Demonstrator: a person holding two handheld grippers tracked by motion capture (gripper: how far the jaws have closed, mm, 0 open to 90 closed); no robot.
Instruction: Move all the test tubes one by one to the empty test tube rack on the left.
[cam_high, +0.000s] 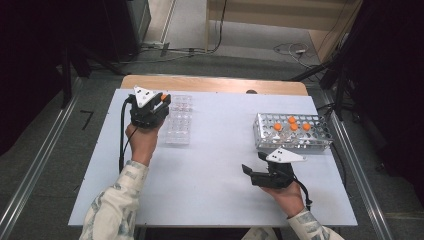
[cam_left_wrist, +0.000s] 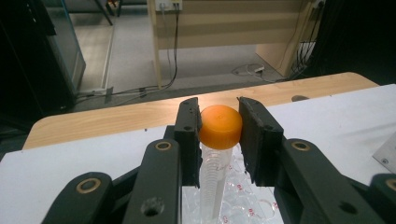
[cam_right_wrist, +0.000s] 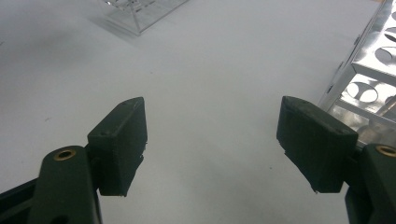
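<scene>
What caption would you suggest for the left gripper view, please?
Left gripper holding an orange-capped tube upright above a clear rack on the white table.

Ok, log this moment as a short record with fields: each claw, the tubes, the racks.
left claw: shut on the orange-capped tube, gripping it at the cap, tube upright above the clear rack
right claw: open, nothing between its jaws, over bare white table beside the metal rack
metal rack: at the table's right side, four orange-capped tubes standing in it
clear rack: at the table's left side, next to the left claw
tube body: transparent, with printed graduation marks
</scene>
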